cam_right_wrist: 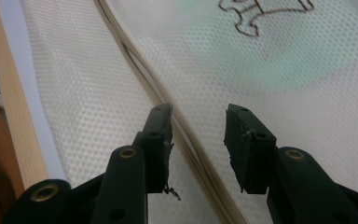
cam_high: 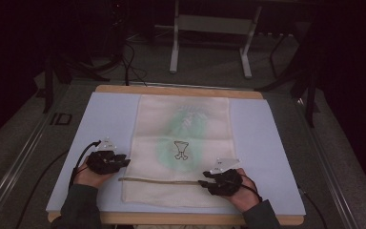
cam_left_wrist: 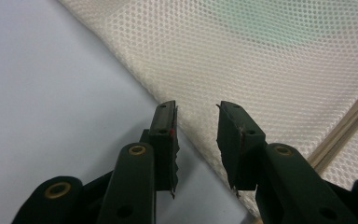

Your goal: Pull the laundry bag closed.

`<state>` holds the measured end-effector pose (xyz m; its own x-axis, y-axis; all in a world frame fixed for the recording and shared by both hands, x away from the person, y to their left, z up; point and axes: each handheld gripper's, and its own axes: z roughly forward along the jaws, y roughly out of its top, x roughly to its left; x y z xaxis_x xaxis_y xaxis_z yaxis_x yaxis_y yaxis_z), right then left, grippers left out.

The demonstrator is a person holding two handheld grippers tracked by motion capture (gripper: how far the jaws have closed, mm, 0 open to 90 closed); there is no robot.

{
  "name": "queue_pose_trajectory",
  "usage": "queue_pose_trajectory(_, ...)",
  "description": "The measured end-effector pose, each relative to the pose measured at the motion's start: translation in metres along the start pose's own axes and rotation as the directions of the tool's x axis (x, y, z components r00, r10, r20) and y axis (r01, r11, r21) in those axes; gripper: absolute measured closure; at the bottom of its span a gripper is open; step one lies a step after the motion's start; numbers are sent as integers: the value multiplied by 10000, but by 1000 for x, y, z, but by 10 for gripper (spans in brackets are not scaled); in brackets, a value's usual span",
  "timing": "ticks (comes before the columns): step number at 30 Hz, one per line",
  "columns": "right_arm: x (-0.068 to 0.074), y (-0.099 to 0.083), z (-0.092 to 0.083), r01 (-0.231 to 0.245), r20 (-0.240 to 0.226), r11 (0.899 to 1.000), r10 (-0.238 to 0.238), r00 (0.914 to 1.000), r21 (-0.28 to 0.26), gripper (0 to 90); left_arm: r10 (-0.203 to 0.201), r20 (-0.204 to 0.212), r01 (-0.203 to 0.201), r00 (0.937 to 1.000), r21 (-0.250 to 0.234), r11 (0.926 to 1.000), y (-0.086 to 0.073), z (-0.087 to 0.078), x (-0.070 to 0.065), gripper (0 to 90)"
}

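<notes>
No words or numbers can be read anywhere; the only mark is a black outline drawing printed mid-way on the cream mesh bag, over its green patch.

Mesh bag cut off by frame edges; printed figure cropped at top.

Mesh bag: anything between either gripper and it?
Nothing visible. The left gripper stands open over the mesh bag's left edge; the right gripper stands open over its drawstring. Only the light blue mat lies around it.
</notes>
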<state>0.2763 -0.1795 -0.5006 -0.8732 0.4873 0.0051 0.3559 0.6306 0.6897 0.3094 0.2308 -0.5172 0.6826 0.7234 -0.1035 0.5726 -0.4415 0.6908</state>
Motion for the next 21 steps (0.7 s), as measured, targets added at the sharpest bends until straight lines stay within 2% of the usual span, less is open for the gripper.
queue_pose_trajectory(9, 8, 14, 14, 430, -282, 9991, -431, 9987, -30, 615, 85, 189, -86, 9998, 51, 10000, -1, 0, -1, 722)
queue_pose_trajectory(21, 20, 32, 28, 838, -586, 9964, -843, 9947, -109, 598, 180, 345, -186, 9992, 165, 9997, -1, 2, -2, 724)
